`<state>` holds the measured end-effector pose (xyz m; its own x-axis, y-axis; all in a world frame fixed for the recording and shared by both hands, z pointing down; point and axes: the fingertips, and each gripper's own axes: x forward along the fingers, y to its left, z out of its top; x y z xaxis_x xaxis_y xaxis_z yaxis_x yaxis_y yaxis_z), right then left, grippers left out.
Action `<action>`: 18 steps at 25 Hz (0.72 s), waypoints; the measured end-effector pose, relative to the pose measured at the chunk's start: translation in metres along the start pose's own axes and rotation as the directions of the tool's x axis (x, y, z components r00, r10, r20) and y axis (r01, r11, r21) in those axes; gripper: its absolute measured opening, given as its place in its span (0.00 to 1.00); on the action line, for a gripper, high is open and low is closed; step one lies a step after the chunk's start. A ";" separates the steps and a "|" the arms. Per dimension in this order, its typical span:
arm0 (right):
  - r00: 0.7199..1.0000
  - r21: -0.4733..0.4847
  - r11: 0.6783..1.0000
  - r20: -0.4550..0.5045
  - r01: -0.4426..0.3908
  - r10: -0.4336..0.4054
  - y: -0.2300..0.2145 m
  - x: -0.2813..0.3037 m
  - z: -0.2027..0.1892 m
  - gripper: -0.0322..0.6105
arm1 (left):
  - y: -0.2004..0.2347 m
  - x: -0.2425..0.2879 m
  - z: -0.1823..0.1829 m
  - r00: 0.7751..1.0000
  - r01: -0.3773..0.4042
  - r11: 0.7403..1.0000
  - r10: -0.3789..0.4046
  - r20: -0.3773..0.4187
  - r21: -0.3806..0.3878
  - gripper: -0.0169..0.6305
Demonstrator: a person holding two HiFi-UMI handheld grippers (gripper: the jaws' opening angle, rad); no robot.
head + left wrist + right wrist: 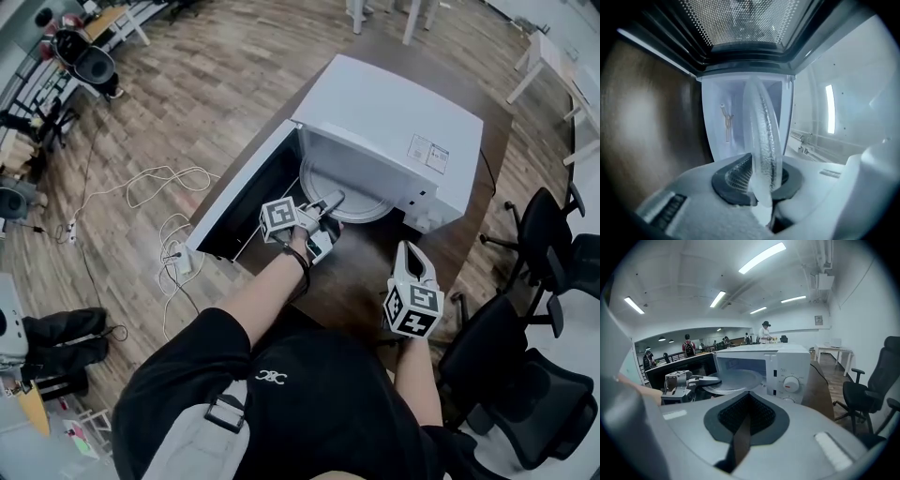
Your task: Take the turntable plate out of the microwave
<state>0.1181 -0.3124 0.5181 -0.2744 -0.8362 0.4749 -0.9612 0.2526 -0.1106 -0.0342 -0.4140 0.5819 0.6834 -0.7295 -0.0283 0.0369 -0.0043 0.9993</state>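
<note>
gripping the turntable plate [761,136] by its near rim, the left gripper [330,202] has its pads pressed on both faces of the clear ribbed glass, which shows edge-on between the jaws in the left gripper view. the plate lies roughly level, with its near part out past the front opening of the white microwave [394,117] and its far part under the oven's roof. the microwave stands on the dark wood desk [375,277], its door [234,206] swung open toward the desk's left edge. the right gripper [410,251] hovers over the desk near its right edge, in front of the control dials and apart from the plate, its jaws together at the tips with nothing between them. black office chairs [548,234] stand beyond the right edge, and white cables [155,187] trail on the floor beyond the left.
</note>
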 end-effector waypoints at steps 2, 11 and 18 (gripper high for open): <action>1.000 0.004 1.000 0.003 -0.007 0.007 0.001 0.001 0.000 0.06 | -0.007 -0.008 -0.006 1.000 0.015 1.000 -0.015 -0.012 0.008 0.11; 1.000 0.008 1.000 0.020 -0.016 0.016 0.004 0.005 0.004 0.06 | -0.043 -0.037 -0.035 0.989 0.121 0.990 -0.115 -0.095 0.067 0.11; 0.999 -0.012 1.000 0.034 -0.003 0.003 0.002 0.006 0.007 0.06 | -0.051 -0.051 -0.052 0.976 0.161 0.984 -0.148 -0.158 0.074 0.11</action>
<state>0.1142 -0.3200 0.5147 -0.2783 -0.8514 0.4446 -0.9600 0.2609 -0.1013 -0.0328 -0.3413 0.5315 0.7770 -0.6035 -0.1790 0.0920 -0.1724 0.9807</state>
